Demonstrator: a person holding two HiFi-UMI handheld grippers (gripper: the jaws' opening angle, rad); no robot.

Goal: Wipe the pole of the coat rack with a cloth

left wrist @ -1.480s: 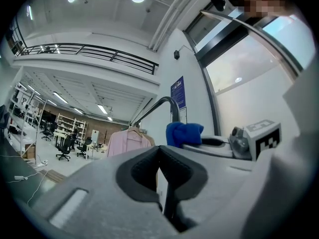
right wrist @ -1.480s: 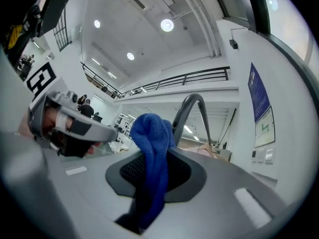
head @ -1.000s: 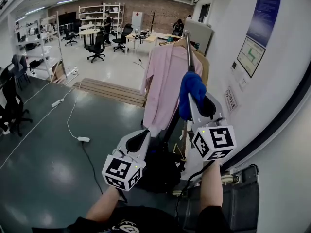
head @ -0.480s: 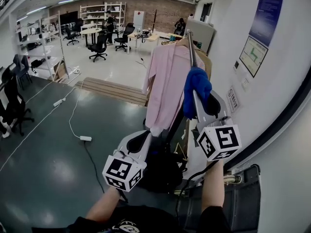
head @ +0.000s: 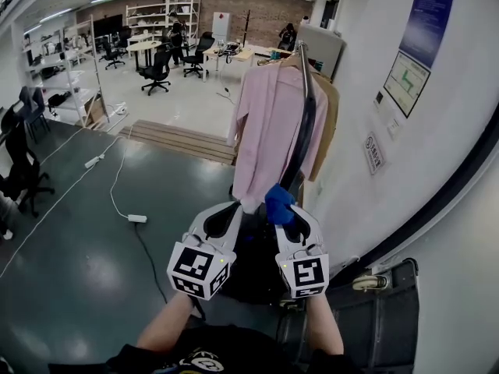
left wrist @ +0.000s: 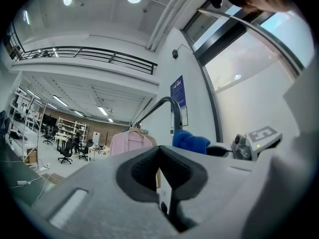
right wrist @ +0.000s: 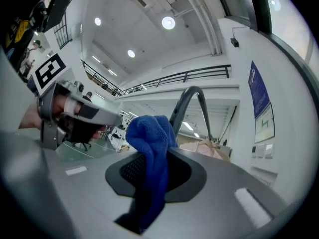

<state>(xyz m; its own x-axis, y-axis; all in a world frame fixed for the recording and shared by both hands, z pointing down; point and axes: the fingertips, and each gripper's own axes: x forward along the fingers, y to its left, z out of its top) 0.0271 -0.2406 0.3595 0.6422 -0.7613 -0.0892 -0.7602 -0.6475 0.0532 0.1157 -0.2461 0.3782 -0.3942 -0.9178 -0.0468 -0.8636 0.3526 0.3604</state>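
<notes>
The dark coat rack pole (head: pixel 302 142) slants down from its hooked top beside the white wall, with a pink shirt (head: pixel 269 131) hung on it. My right gripper (head: pixel 282 215) is shut on a blue cloth (head: pixel 278 202), low against the pole's lower part. In the right gripper view the blue cloth (right wrist: pixel 149 148) bulges out between the jaws, with the pole's curved top (right wrist: pixel 192 103) behind it. My left gripper (head: pixel 226 218) is shut with nothing in it, just left of the right one. The left gripper view shows the pole (left wrist: pixel 167 108) and the cloth (left wrist: pixel 189 141) beyond its jaws.
A black bag (head: pixel 253 267) lies at the rack's foot and a dark case (head: pixel 374 318) stands by the wall at right. A tan garment (head: pixel 329 119) hangs behind the pink shirt. A white cable with a power strip (head: pixel 134 219) crosses the floor at left.
My right gripper has slid the blue cloth down the pole, from near the top to its lower part beside the left gripper. The left gripper has barely moved.
</notes>
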